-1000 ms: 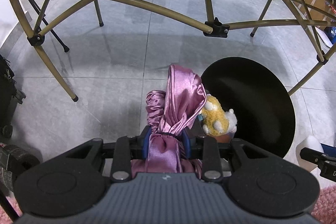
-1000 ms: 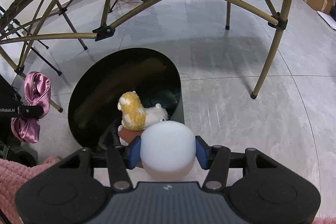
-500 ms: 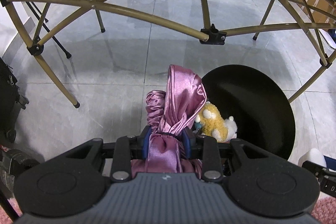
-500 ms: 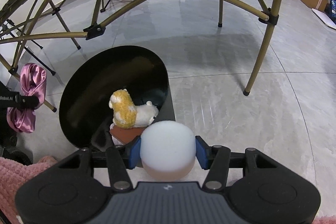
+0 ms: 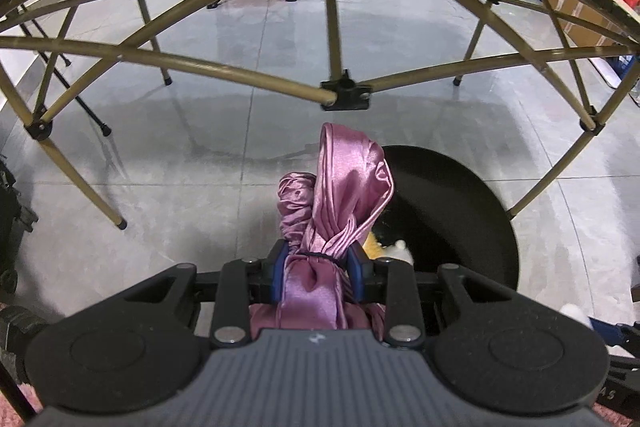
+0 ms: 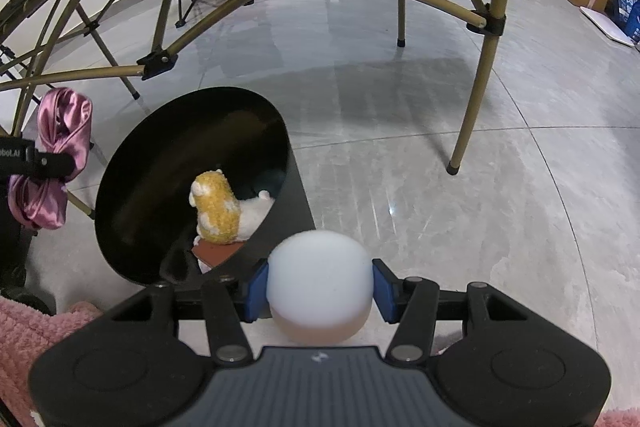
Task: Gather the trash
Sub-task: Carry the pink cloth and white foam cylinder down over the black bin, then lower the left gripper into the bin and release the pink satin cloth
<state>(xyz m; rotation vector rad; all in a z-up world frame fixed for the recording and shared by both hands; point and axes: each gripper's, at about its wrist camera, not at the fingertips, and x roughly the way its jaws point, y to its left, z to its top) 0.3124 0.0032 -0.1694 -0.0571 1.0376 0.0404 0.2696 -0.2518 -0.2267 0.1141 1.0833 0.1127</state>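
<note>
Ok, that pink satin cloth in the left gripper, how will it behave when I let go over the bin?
Probably floppy: the pink satin cloth bunches into soft folds and loops above the left gripper, and hangs limp below it in the right wrist view. Its sheen suggests it is slippery, so it should slide free easily. Being loose, it may drape over the black bin rim rather than drop cleanly.

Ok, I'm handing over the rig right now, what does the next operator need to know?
Left tool: shut on the pink satin cloth, beside the black bin.
Right tool: shut on the white rounded object, just outside the bin's near rim.
Done: yellow-and-white plush toy and something brown under it are in the bin.
Left: drop both held items into the bin.
</note>
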